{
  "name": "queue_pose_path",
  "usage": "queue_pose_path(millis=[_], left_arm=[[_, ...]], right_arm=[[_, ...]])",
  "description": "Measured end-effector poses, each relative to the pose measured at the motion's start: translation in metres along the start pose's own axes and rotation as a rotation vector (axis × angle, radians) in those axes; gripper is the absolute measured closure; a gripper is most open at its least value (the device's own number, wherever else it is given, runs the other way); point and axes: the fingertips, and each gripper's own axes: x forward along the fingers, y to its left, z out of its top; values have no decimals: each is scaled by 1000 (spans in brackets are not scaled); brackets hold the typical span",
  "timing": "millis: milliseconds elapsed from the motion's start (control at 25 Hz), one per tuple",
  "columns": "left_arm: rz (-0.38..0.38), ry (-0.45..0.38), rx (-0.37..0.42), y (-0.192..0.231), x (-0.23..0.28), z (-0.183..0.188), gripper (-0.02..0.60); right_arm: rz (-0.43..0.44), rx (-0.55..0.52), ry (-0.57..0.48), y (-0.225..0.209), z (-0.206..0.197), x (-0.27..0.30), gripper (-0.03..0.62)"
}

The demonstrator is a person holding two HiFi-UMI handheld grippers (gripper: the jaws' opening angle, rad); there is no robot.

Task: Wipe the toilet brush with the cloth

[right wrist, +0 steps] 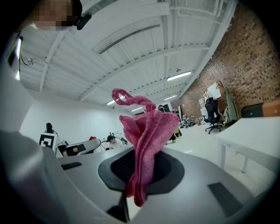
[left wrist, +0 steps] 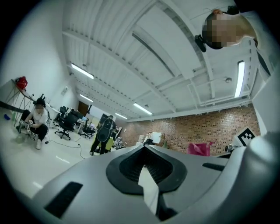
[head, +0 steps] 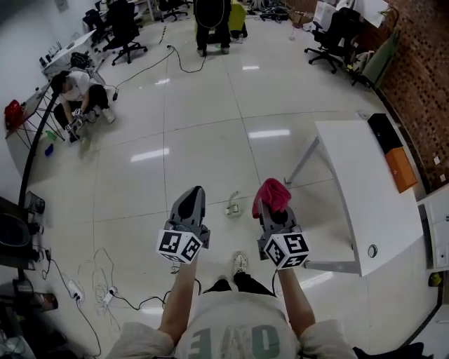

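Note:
In the head view both grippers are held up side by side over the floor. My left gripper (head: 191, 193) is shut with nothing in it; in its own view the left gripper (left wrist: 146, 168) shows its jaws closed together. My right gripper (head: 272, 210) is shut on a pink cloth (head: 273, 194), which bunches up above the fingertips. In the right gripper view the cloth (right wrist: 146, 140) stands up out of the closed jaws of the right gripper (right wrist: 139, 177). A small white object (head: 233, 205), perhaps the toilet brush, lies on the floor between the two grippers.
A white table (head: 365, 203) stands at the right, with a black and an orange box behind it. A person (head: 78, 95) crouches on the floor at far left. Cables and a power strip (head: 105, 294) lie at lower left. Office chairs (head: 126, 31) and a standing person (head: 210, 21) are far back.

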Motion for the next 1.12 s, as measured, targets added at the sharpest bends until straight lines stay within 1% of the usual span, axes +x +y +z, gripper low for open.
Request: queue_pose_path(millis=[120, 200, 320, 400, 480, 520, 600, 720, 840, 920, 1000, 1120], left_arm=[[-40, 8, -13, -20, -33, -9, 578], [-71, 13, -15, -34, -66, -8, 578], [-93, -17, -5, -53, -129, 21, 578], [-100, -32, -5, -66, -168, 41, 578], [-112, -38, -6, -83, -205, 52, 578], [-119, -43, 6, -91, -221, 57, 578], [-122, -65, 24, -105, -246, 67, 578], [-118, -91, 21, -129, -273, 73, 578], [-107, -89, 33, -148, -296, 71, 578], [-85, -86, 27, -159, -309, 69, 578], [-72, -85, 23, -170, -320, 65, 578], [-83, -94, 12, -183, -324, 64, 578]], right_arm=[[30, -32, 28, 24, -17, -36, 563], [24, -52, 18, 48, -19, -64, 563], [6, -68, -30, 104, -11, -112, 563], [1, -53, -56, 141, -8, -144, 563], [-1, -19, -80, 169, -9, -176, 563], [-2, -10, -91, 181, -10, -190, 563], [-2, -30, -109, 199, -9, -213, 563], [-17, -75, -106, 209, -11, -247, 563], [-38, -55, -94, 207, -19, -274, 563], [-33, -43, -81, 208, -23, -290, 563], [-23, -52, -68, 210, -30, -305, 563], [-22, -60, -62, 208, -34, -315, 563]])
